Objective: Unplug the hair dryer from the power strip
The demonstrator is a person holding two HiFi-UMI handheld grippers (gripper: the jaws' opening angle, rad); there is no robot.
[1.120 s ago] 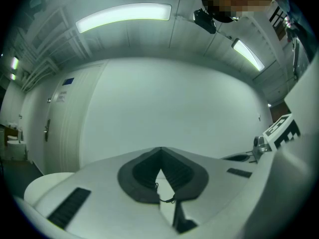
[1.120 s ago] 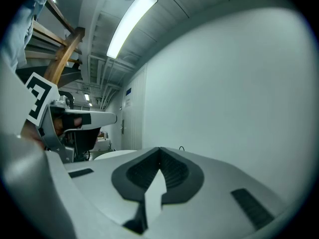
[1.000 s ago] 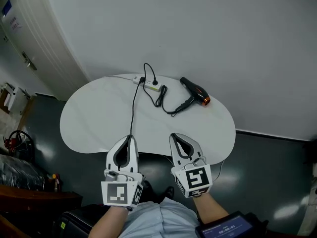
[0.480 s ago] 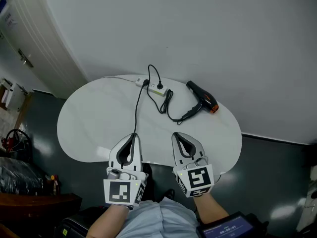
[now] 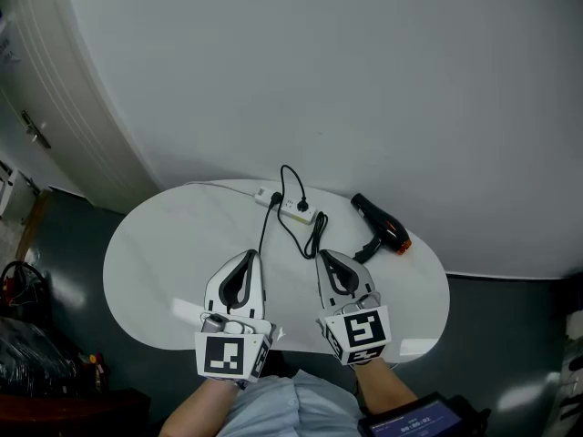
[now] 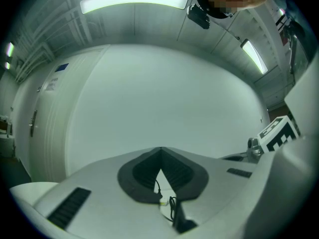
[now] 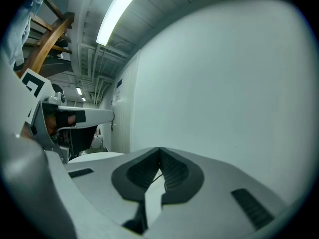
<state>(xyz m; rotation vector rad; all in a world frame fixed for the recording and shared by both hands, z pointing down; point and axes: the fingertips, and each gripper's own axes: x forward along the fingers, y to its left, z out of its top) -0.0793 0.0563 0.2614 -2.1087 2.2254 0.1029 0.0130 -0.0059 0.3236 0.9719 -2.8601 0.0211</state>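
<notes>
A white oval counter (image 5: 164,244) stands against a plain white wall (image 5: 364,80), with dark grey floor (image 5: 64,235) around it. At the far edge of the counter, close to the wall, lies a small white power strip (image 5: 290,208). A black plug (image 5: 301,205) sits in the strip, and its cord (image 5: 315,233) arches up, drops back to the counter and gathers in a loose bundle. It then runs to the right, to the hair dryer (image 5: 379,228). The hair dryer is black with an orange end and lies on its side on the counter, to the right of the strip and apart from it. A second black cable (image 5: 267,226) leaves the left end of the strip and runs toward the near side of the counter. A person stands at the near edge and holds two white tools side by side over the counter, both pointing toward the strip. The left tool (image 5: 251,255) has its jaws narrow, tips together, with nothing between them, and the second cable ends close to its tip. The right tool (image 5: 321,255) is likewise pinched closed and empty, its tip near the bundled cord. Neither tool touches the strip, the plug or the hair dryer.
</notes>
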